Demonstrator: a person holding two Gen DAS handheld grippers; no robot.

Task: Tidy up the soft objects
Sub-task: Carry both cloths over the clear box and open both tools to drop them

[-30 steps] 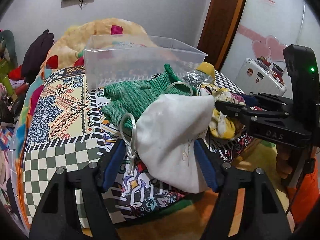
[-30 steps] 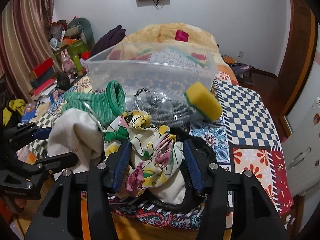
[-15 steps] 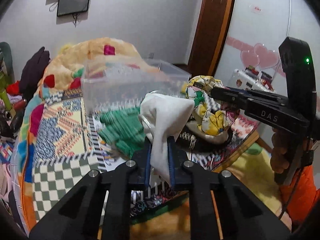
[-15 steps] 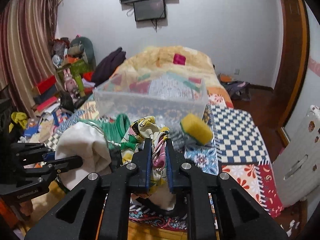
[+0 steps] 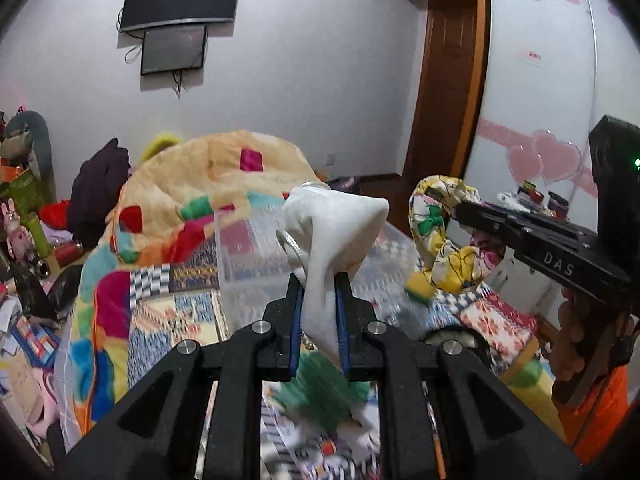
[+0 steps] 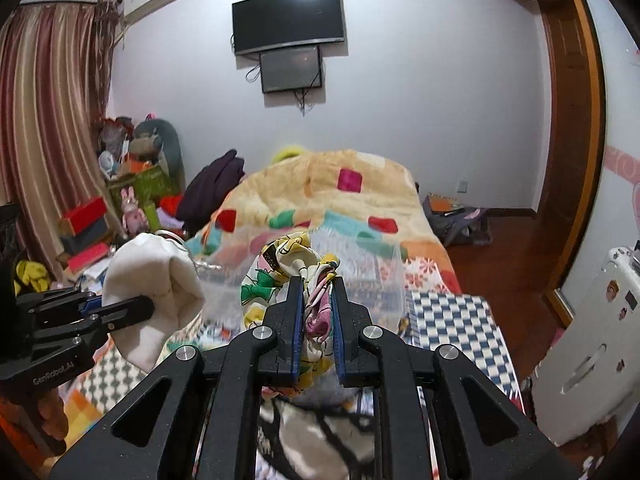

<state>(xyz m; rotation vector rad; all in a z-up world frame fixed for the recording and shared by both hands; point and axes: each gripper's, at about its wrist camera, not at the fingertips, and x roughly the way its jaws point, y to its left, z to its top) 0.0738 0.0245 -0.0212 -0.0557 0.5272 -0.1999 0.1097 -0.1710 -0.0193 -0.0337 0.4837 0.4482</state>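
White drawstring cloth pouch (image 5: pixel 332 236) is floppy and light, my left tongs (image 5: pixel 318 312) pinching its bunched middle, right tongs (image 6: pixel 316 320) clamping the flowery yellow fabric (image 6: pixel 288 276).

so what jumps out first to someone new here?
Two cloths held up at once: the left gripper pinches a white drawstring pouch, the right gripper a floral cloth. Behind both sits a clear plastic bin on the patterned bed.

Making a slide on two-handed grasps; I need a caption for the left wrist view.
Left claw pinches a white drawstring pouch aloft; right claw holds a floral cloth.
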